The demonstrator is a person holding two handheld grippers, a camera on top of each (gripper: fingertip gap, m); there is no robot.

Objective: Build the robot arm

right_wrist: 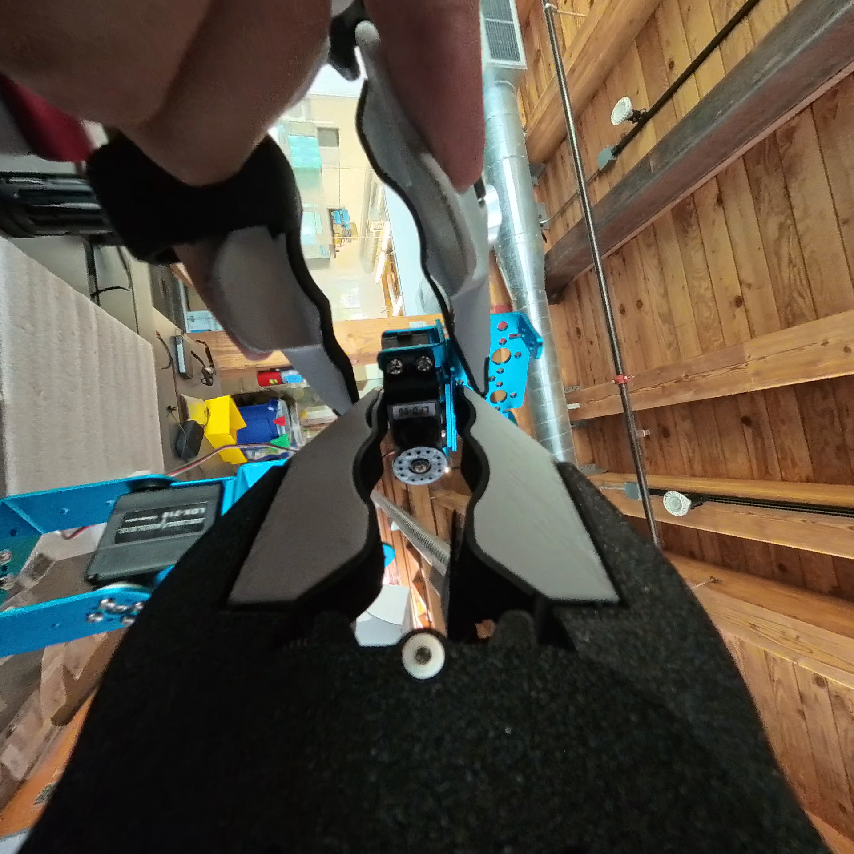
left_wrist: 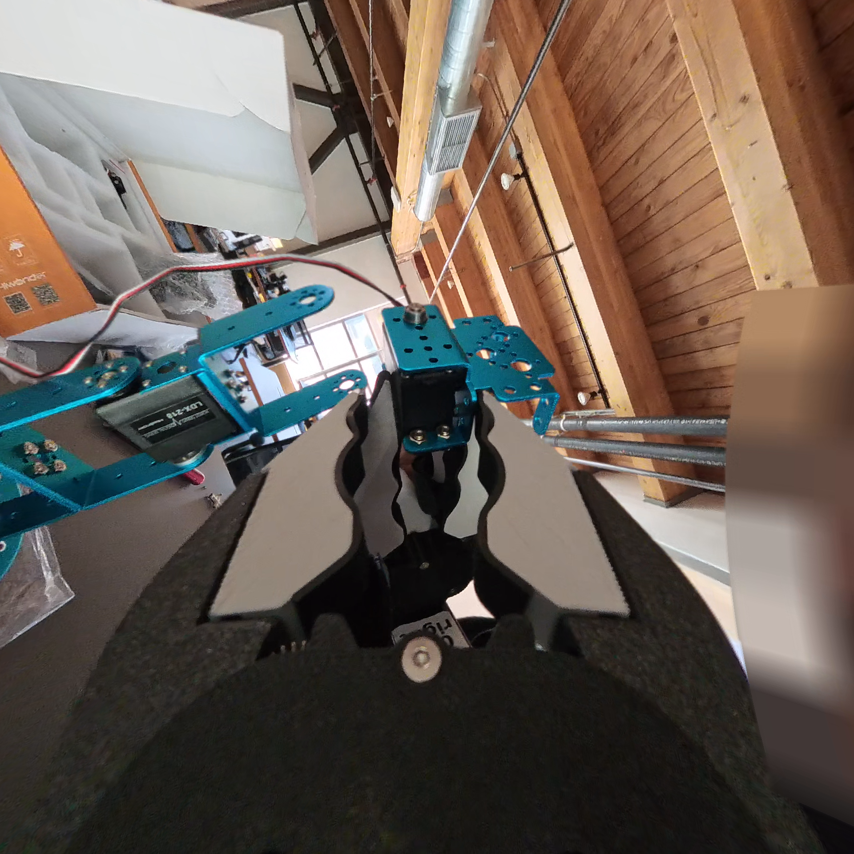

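A small black servo (left_wrist: pixel 427 399) in a blue metal bracket (left_wrist: pixel 423 344), with a perforated blue plate (left_wrist: pixel 506 358) on its side, is held up in the air. My left gripper (left_wrist: pixel 418 402) is shut on its body. My right gripper (right_wrist: pixel 418 397) is shut on the same servo (right_wrist: pixel 411 393) from the opposite end, next to its round horn (right_wrist: pixel 419 466). In the right wrist view a hand (right_wrist: pixel 208 92) holds the left gripper, whose fingers (right_wrist: pixel 259 295) come down from above. A blue robot arm (left_wrist: pixel 138 416) with an open U-bracket (left_wrist: pixel 286 360) lies just left of the servo.
A red-white-black wire (left_wrist: pixel 208 270) runs from the servo back to the left. An orange and white box (left_wrist: pixel 27 259) with white foam (left_wrist: pixel 92 185) and a plastic bag (left_wrist: pixel 27 577) sit beyond the arm. Yellow and blue bins (right_wrist: pixel 231 425) stand far off. Wooden beams (left_wrist: pixel 647 185) fill the right. My two grippers' fingertips are within a few centimetres of each other.
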